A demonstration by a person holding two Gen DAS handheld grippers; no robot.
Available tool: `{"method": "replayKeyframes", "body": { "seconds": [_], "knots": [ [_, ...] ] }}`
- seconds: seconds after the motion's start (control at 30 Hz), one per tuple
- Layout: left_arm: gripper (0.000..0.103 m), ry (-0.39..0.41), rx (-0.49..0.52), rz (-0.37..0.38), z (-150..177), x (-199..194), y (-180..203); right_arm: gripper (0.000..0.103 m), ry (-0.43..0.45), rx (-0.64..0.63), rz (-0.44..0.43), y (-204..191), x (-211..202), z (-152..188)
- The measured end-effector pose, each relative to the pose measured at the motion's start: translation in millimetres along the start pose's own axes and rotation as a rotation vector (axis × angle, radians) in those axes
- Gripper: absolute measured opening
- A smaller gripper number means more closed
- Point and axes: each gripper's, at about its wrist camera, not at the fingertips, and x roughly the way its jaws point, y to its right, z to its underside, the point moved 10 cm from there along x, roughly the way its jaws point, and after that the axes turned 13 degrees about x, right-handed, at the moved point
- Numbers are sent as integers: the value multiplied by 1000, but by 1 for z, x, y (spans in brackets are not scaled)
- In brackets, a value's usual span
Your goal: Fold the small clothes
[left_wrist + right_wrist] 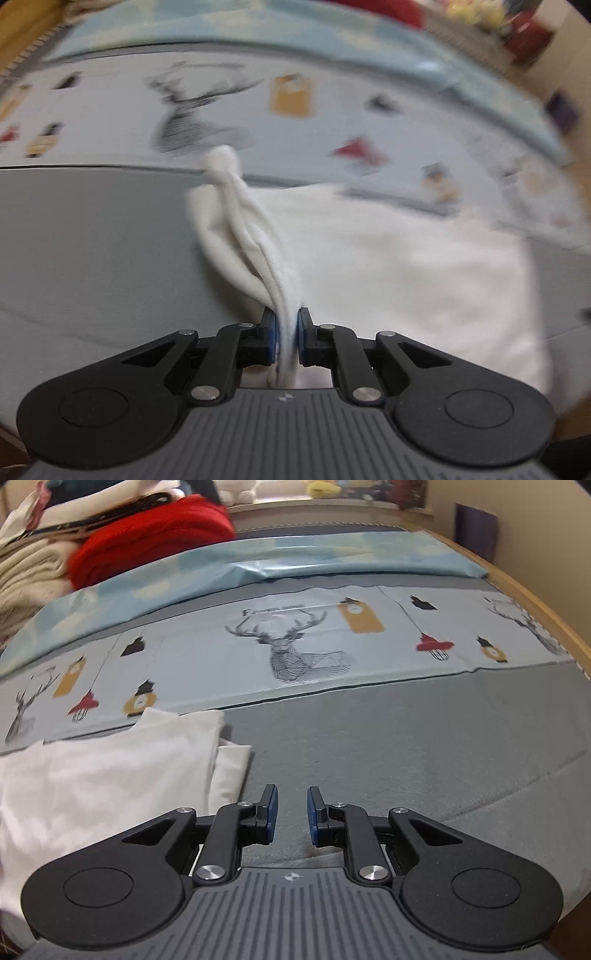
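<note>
Fabric was clamped between the blue pads of the left gripper (286, 339): a bunched edge of the white garment (388, 258), lifted into a twisted ridge while the rest lay spread on the grey bedsheet (92, 240). Beside the garment's folded edge, the right gripper (291, 816) hovered parted and empty over bare sheet. To fold well, the lifted edge probably needed carrying low and level across the body, with the right gripper pinning the far side so nothing dragged toward the deer-print strip (295, 650).
</note>
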Motion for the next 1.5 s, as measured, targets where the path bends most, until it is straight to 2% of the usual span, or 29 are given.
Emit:
{"method": "replayKeyframes", "body": {
  "seconds": [0.1, 0.23, 0.37, 0.57, 0.6, 0.67, 0.7, 0.8, 0.9, 0.97, 1.0, 1.07, 1.17, 1.27, 1.37, 1.4, 1.43, 1.5],
  "knots": [
    [11, 42, 31, 114, -19, -10, 53, 18, 12, -12, -8, 1, -5, 0],
    [11, 61, 54, 264, -35, -4, 131, 18, 17, 1, 2, 14, -9, -3],
    [11, 74, 41, 354, -49, 7, 205, 18, 15, 22, 25, 33, -13, -2],
    [13, 107, 15, 456, -56, 18, 285, 18, 6, 53, 56, 61, -18, 1],
    [15, 114, 7, 471, -59, 19, 291, 18, 5, 67, 56, 64, -19, 0],
    [29, 122, 11, 536, -62, 15, 302, 18, 3, 104, 52, 71, -19, -1],
    [39, 130, 15, 559, -63, 10, 303, 18, 1, 121, 50, 73, -19, -2],
    [39, 155, 31, 501, -68, 5, 284, 18, -10, 157, 30, 72, -16, -2],
    [38, 92, 2, 442, -60, 12, 253, 19, -26, 153, -13, 57, -12, 0],
    [38, 28, 35, 379, -47, 20, 235, 24, -56, 143, -59, 40, -7, 4],
    [38, 0, 63, 351, -42, 23, 228, 30, -83, 145, -91, 31, -4, 8],
    [38, -52, 116, 300, -28, 26, 214, 33, -154, 150, -156, 9, 3, 19],
    [38, -66, 143, 274, -16, 24, 192, 35, -237, 139, -219, -18, 11, 32],
    [38, -59, 159, 270, -6, 17, 173, 36, -310, 90, -205, -38, 21, 52],
    [38, -79, 186, 265, 2, 16, 168, 36, -320, 29, -146, -39, 25, 61],
    [38, -79, 204, 272, 5, 15, 170, 29, -319, 30, -154, -39, 23, 62],
    [38, -85, 218, 287, 7, 16, 174, 6, -319, 37, -173, -38, 20, 62],
    [38, -94, 253, 320, 14, 20, 184, 6, -287, 44, -218, -37, 10, 56]
  ]
}}
